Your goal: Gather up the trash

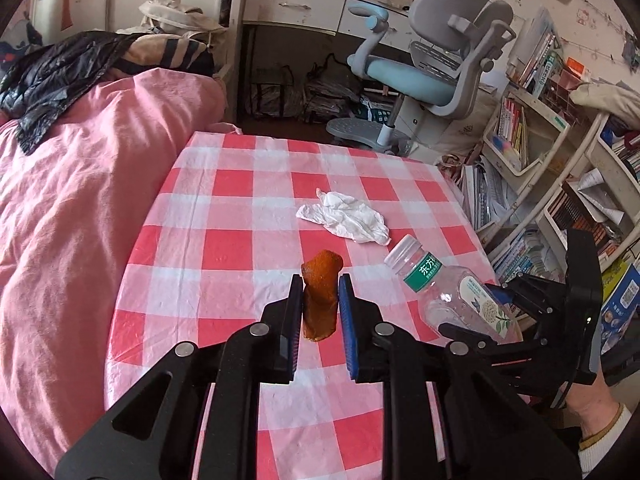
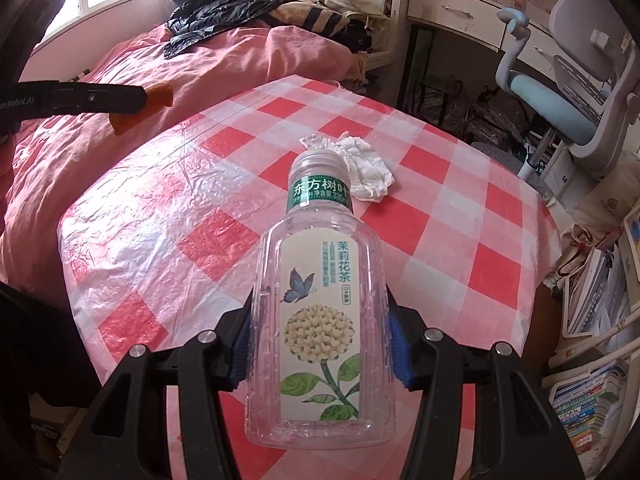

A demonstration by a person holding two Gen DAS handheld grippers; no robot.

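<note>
Orange-brown peel [image 1: 321, 294] sits pinched between the blue pads of the left gripper [image 1: 320, 312], clear above the checked tablecloth [image 1: 224, 240]. Just to its right, the right gripper [image 2: 322, 336] is clamped on the clear plastic bottle [image 2: 320, 280], cap pointing forward, away from the jaws. Beyond both tools, near the bottle's cap, a crumpled white tissue [image 1: 346, 218] lies on the cloth.
</note>
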